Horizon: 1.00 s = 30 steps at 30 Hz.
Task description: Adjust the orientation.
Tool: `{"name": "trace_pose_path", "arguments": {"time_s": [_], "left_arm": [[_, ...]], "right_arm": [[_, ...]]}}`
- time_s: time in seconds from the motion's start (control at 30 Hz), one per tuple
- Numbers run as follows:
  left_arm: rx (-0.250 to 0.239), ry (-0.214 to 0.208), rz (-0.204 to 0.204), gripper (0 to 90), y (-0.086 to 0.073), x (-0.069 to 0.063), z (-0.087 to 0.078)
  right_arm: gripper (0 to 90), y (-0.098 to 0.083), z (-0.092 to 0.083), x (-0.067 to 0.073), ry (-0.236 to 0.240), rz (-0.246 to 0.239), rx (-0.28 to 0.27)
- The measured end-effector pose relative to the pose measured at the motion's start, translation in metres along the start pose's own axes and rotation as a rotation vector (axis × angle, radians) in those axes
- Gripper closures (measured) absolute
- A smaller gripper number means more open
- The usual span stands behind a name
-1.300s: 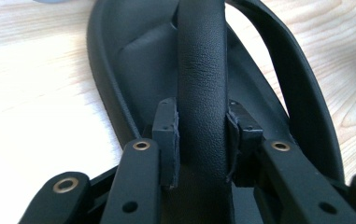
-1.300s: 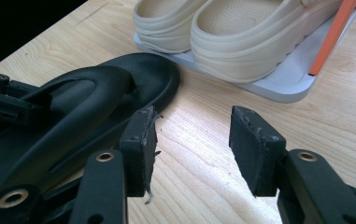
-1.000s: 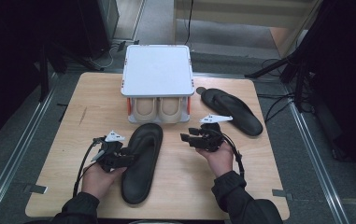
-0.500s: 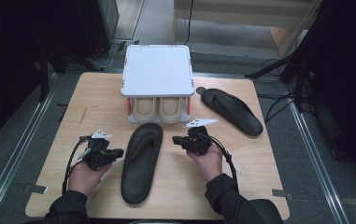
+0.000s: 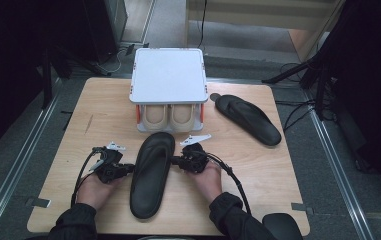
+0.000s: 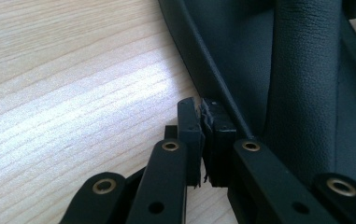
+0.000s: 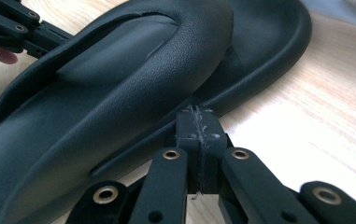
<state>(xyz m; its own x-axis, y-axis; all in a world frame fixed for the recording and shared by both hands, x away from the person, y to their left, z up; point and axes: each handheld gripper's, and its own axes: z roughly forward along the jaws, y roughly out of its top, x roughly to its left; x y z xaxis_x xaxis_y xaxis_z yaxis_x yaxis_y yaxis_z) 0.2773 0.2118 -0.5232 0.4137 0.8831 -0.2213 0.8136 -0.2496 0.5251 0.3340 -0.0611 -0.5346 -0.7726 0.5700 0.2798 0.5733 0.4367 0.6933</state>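
A black flip-flop sandal (image 5: 150, 175) lies lengthwise on the wooden table (image 5: 103, 110) between my two grippers. My left gripper (image 5: 128, 169) sits at the sandal's left edge. In the left gripper view its jaws (image 6: 203, 116) have just closed, pads together with nothing between them, beside the sandal's rim (image 6: 222, 74). My right gripper (image 5: 174, 161) is at the sandal's right edge. In the right gripper view it is shut (image 7: 197, 116), empty, tip right at the sole (image 7: 119, 93). The left gripper (image 7: 7, 28) shows beyond the sandal.
A second black sandal (image 5: 248, 119) lies at the back right of the table. A white-topped shoe rack (image 5: 168, 75) stands at the back centre with a beige pair (image 5: 170, 116) inside. The table's edges drop to grey floor all round.
Both grippers' jaws have gone from open to shut. The right hand moved left and down to the sandal's edge; the left hand shifted slightly left and lower. The sandal stayed put.
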Motion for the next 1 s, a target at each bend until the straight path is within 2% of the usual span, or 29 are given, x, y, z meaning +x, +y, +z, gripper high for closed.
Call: {"name": "trace_pose_path", "arguments": {"time_s": [0.13, 0.27, 0.37, 0.43, 0.5, 0.7, 0.87, 0.9, 1.0], "left_arm": [[0.005, 0.0, 0.008, 87.2, -0.001, -0.004, 0.0], [0.016, -0.022, 0.013, 87.2, -0.003, -0.009, 0.0], [0.017, -0.015, 0.026, 86.1, -0.004, -0.012, 0.0], [0.022, -0.036, 0.004, 86.2, -0.004, -0.011, -0.001], [0.021, -0.043, 0.013, 85.3, -0.005, -0.013, -0.002], [-0.01, -0.038, 0.013, 76.8, -0.002, -0.01, -0.005], [-0.022, -0.023, 0.043, 66.8, 0.001, -0.011, -0.01], [-0.037, -0.019, 0.05, 66.2, 0.002, -0.011, -0.012], [-0.056, -0.039, 0.057, 59.7, 0.005, -0.008, -0.015]], "right_arm": [[89.4, 0.001, -0.001, -0.002, -0.007, -0.003, 0.002], [89.5, 0.002, -0.002, -0.003, -0.025, -0.01, 0.006], [89.6, 0.002, -0.002, -0.004, -0.027, -0.007, 0.008], [89.8, 0.003, -0.002, -0.005, -0.025, -0.005, 0.008], [89.9, 0.003, -0.003, -0.005, -0.03, -0.005, 0.009], [88.9, 0.004, -0.007, -0.007, -0.027, 0.006, 0.003], [85.3, 0.007, -0.013, -0.01, -0.019, 0.019, -0.013], [84.8, 0.007, -0.014, -0.011, -0.019, 0.016, -0.021], [82.7, 0.01, -0.021, -0.013, -0.026, 0.022, -0.041]]}}
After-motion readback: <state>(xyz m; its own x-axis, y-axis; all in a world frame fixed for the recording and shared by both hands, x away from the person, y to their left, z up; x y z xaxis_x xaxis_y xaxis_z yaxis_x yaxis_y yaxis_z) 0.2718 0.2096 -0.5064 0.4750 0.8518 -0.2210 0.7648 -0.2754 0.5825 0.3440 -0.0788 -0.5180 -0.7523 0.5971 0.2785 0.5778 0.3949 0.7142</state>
